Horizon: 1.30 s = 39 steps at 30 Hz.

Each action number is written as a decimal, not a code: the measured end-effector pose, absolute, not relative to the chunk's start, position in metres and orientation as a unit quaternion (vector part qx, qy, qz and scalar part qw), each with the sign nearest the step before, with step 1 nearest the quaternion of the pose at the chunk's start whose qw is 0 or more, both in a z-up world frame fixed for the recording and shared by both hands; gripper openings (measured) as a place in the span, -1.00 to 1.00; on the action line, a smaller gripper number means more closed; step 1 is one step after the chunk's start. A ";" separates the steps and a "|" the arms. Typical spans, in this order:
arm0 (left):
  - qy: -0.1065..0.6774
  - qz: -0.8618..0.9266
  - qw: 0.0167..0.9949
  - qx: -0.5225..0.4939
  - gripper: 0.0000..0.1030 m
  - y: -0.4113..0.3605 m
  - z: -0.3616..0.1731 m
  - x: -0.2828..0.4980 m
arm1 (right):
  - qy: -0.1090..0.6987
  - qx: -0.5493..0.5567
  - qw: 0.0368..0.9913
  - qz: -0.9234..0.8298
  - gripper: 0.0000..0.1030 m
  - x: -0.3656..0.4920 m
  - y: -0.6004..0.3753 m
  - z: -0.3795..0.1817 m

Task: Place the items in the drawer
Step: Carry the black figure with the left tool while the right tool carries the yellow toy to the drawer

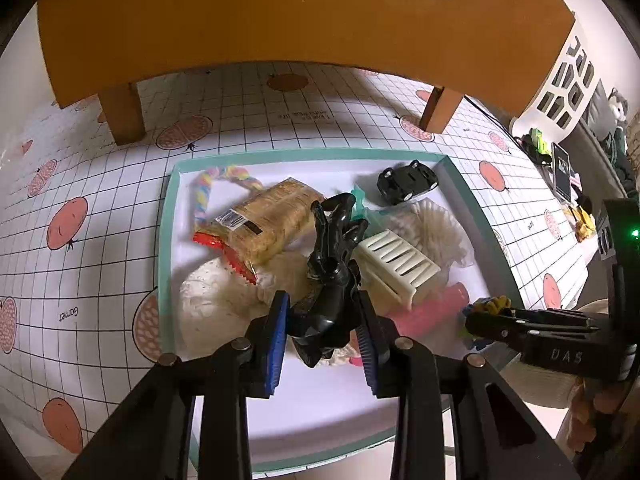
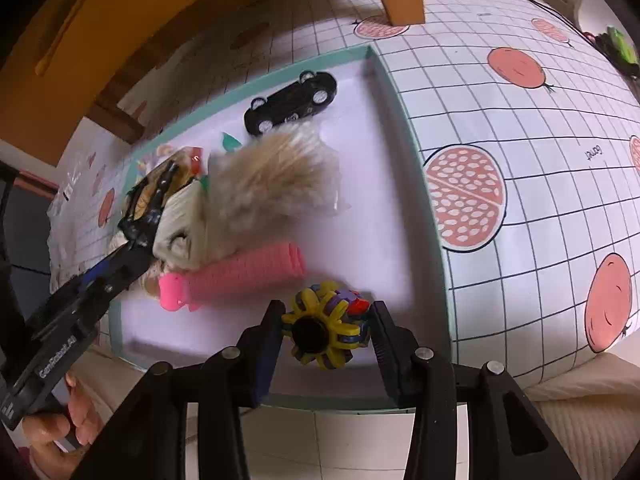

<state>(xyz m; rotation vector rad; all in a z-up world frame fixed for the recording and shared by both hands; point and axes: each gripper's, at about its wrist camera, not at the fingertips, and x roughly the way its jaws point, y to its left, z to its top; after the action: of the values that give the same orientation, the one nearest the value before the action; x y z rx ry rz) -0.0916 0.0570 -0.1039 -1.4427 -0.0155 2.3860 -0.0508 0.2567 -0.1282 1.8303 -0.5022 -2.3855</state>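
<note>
My left gripper (image 1: 324, 332) pinches a black figure (image 1: 334, 264), its blue fingers (image 1: 277, 344) pressed on either side at the lower middle of the left view. My right gripper (image 2: 326, 336) clamps a yellow-and-purple gear toy (image 2: 324, 326) low in the centre of the right view. Both toys hang over the near end of the drawer (image 1: 166, 216), a shallow teal-rimmed tray lying on the gridded fruit-print cloth (image 1: 80, 184), under an orange stool (image 1: 240, 12).

Much looks already done. In the drawer lie a black toy car (image 1: 408, 182) at the upper right corner, a snack packet (image 1: 268, 220) left of centre, a rainbow rope (image 1: 208, 192) in the upper left, a cream slotted piece (image 1: 396, 264), a bag of pale sticks (image 2: 276, 176), a pink roller (image 2: 244, 272) and some lace cloth (image 1: 216, 292).

What is left, as I judge it: lower these two toys onto the bare floor at the near end and let go. A few small things sit at the far right edge of the left view; I cannot tell whether they belong to the job.
</note>
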 end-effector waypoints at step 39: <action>-0.087 0.931 0.200 -0.294 -0.34 0.012 0.125 -0.077 | -0.167 0.355 0.127 -0.911 -0.11 -0.046 0.238 0.126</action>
<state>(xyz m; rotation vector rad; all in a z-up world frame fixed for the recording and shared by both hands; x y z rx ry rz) -0.0774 0.0115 0.1247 -0.8227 -0.2435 2.6019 -0.0457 0.2380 0.1264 1.0325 -0.4849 -2.6520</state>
